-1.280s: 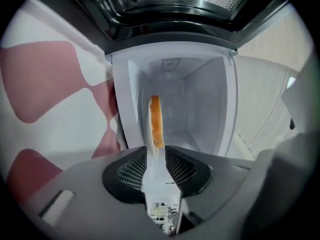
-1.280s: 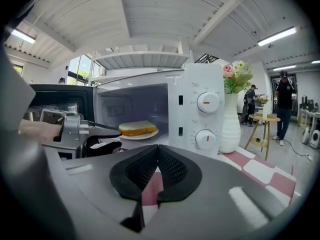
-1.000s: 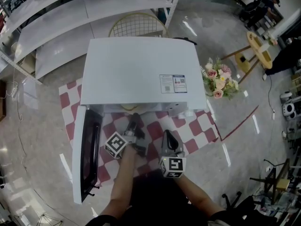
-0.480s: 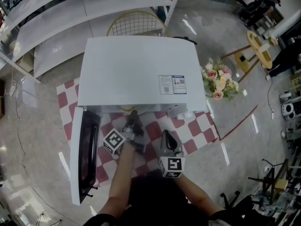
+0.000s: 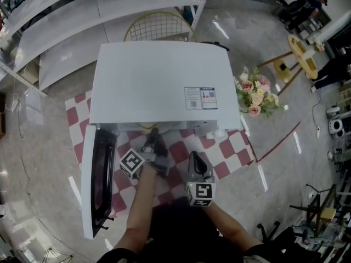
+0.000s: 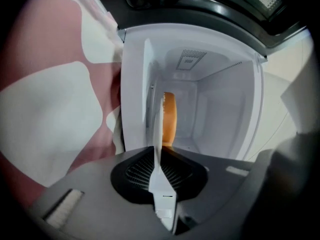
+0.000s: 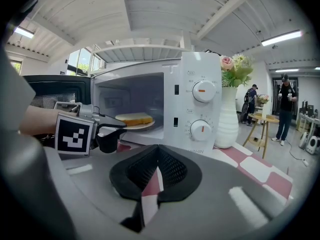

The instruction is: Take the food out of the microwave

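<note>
The white microwave (image 5: 159,81) stands with its door (image 5: 98,185) swung open at the left. Inside, a slice of toast (image 7: 134,118) lies on a white plate (image 7: 145,125). My left gripper (image 7: 119,127) reaches into the oven mouth; its jaws have just been closing and now pinch the plate's near rim. In the left gripper view the plate (image 6: 159,129) runs edge-on between the jaws of that gripper (image 6: 158,159), with the toast (image 6: 170,116) behind it. My right gripper (image 5: 195,158) hangs in front of the microwave, shut and holding nothing (image 7: 154,179).
A white vase of flowers (image 7: 227,119) stands just right of the microwave's control panel (image 7: 202,109). A red and white checkered cloth (image 5: 233,147) covers the table. People stand far off at the right (image 7: 286,104). A wire chair (image 5: 159,29) sits behind the microwave.
The left gripper has edged slightly toward the oven mouth. The right gripper has not moved.
</note>
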Demonstrator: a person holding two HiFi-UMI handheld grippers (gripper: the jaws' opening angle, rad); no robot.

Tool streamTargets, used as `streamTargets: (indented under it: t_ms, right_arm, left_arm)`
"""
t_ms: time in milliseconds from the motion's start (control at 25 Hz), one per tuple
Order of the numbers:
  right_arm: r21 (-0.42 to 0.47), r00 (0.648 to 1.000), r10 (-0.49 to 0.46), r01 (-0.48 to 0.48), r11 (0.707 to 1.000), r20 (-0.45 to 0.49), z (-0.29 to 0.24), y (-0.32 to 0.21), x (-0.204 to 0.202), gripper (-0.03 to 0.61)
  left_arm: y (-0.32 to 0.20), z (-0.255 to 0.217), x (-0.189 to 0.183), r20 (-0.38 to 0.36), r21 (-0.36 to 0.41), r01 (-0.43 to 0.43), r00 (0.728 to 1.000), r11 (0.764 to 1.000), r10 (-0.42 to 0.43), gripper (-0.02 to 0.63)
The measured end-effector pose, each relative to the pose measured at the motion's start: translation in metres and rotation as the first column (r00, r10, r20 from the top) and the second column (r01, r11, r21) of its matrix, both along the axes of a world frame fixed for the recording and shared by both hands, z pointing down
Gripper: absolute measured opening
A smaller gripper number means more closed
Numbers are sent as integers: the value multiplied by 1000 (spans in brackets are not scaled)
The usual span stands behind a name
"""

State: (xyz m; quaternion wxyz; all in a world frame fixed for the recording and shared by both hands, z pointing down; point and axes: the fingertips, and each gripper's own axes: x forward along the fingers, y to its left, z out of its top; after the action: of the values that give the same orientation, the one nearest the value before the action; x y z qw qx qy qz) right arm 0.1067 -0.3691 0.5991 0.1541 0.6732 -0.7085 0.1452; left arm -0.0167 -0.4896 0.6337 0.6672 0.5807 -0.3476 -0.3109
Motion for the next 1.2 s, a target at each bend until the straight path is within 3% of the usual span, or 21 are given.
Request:
streamTargets:
  t_ms: [80, 320, 760, 1200]
  right_arm:
    - [0, 1000, 1, -1, 1000, -4, 0, 1, 1, 0]
    - [-6, 1000, 14, -14, 1000, -6, 2, 7, 2, 0]
    - [14, 999, 44, -43, 999, -7, 0, 13, 10, 0]
    - [16, 1000, 21, -21, 1000, -1, -1, 31, 8, 0]
  left_arm:
    - [-1, -3, -1, -13, 3, 12, 1000, 1000, -12, 25]
    - [-1, -6, -1, -31, 1, 14, 999, 1000, -13, 25]
    - [3, -4, -1, 4, 3, -9, 1000, 1000, 9, 25]
    - [22, -13, -1, 9, 22, -15, 1000, 1000, 15, 25]
